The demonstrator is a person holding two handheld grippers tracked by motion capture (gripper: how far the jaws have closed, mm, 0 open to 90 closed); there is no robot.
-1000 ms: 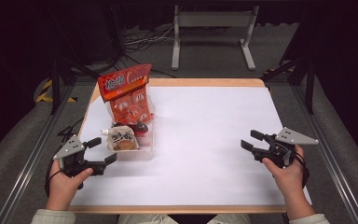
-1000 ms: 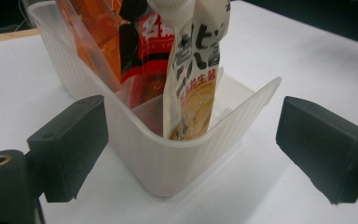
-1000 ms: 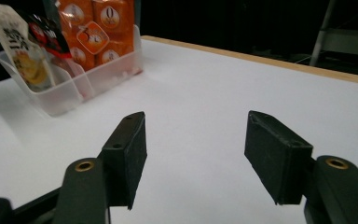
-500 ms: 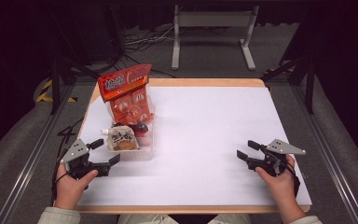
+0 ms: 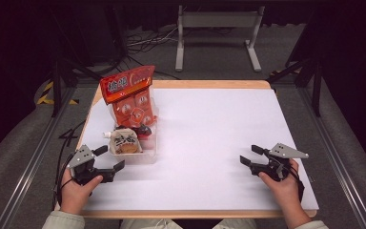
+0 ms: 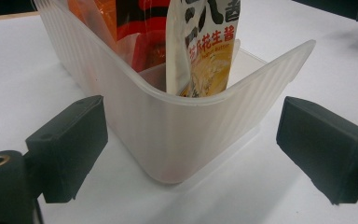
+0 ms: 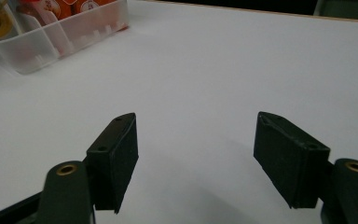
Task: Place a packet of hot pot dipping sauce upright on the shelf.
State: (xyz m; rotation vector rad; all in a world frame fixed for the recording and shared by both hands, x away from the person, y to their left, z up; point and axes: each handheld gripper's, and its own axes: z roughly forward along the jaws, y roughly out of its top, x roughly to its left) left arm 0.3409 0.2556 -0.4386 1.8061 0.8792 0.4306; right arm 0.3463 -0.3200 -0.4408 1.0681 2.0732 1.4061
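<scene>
Left gripper [image 5: 108, 159]: jaws wide open, nothing held, just before the near corner of the translucent bin [image 6: 186, 126] with snack packets [image 5: 128, 95]. Right gripper [image 5: 251, 156]: jaws just opening, now wide, empty, low over bare white table [image 5: 209, 124], well apart from the bin.

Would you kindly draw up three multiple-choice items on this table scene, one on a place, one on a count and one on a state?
1. Where does the clear plastic bin stand on the white table?
A. near the left gripper
B. near the right gripper
C. at the far right corner

2. How many grippers are held over the table?
A. one
B. two
C. three

3. How do the right gripper's jaws stand?
A. shut on a packet
B. shut on nothing
C. open, with nothing between them

Answers: 1 A, the bin sits just ahead of the left gripper. 2 B, one in each hand. 3 C, the right gripper shows bare table between its jaws.
</scene>
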